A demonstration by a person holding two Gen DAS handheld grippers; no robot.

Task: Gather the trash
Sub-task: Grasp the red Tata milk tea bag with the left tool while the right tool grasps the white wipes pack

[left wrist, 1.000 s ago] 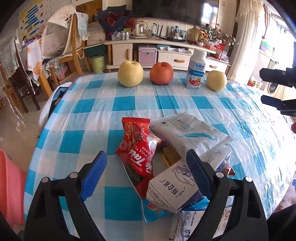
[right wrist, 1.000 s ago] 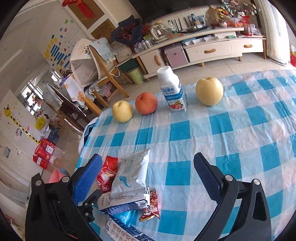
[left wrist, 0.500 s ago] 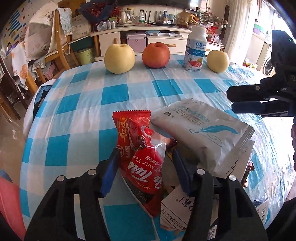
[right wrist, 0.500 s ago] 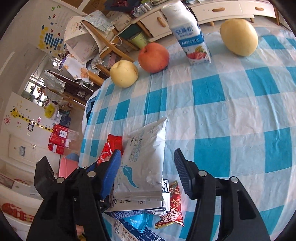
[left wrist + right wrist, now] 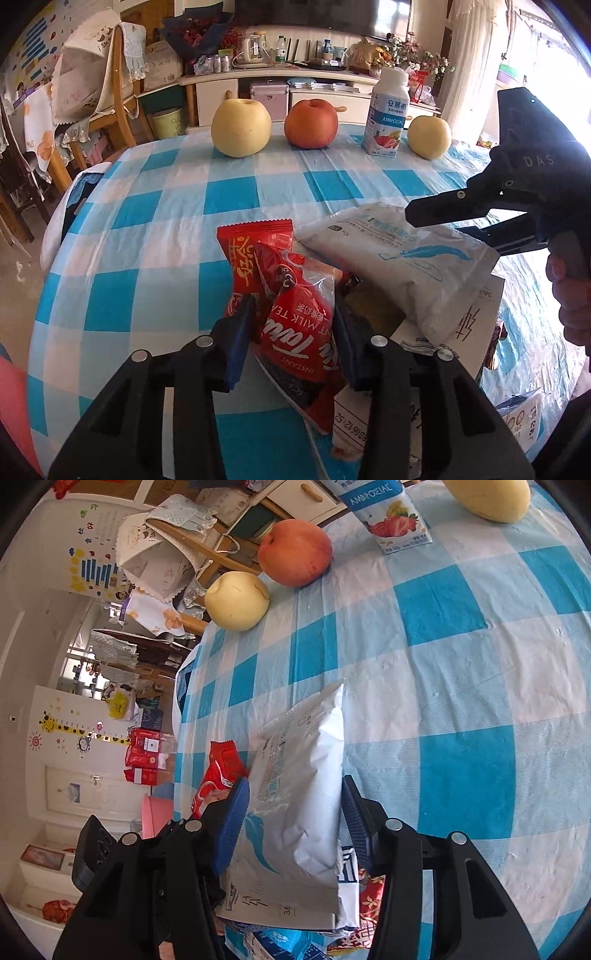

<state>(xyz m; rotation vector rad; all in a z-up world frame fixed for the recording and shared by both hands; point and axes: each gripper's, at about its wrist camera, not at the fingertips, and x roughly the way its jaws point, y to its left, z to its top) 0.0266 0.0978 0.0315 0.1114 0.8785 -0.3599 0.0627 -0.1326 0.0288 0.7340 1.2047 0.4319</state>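
Red shiny milk-tea packet point(image 5: 301, 325) sits pinched in the left gripper point(image 5: 291, 332); right gripper point(image 5: 295, 812), just closing, squeezes the white puffy plastic bag point(image 5: 299, 794). Next, lift both off the bench point(image 5: 461, 664).

We see a glossy, crinkled plastic cloth on the table point(image 5: 155, 236); a shiny red foil sachet point(image 5: 299, 325); a matt white soft-plastic pack point(image 5: 303, 794) above printed paper cartons point(image 5: 458, 332); each tool point(image 5: 291, 325) point(image 5: 295, 812) in matt black plastic, with ribbed blue pads point(image 5: 231, 823).
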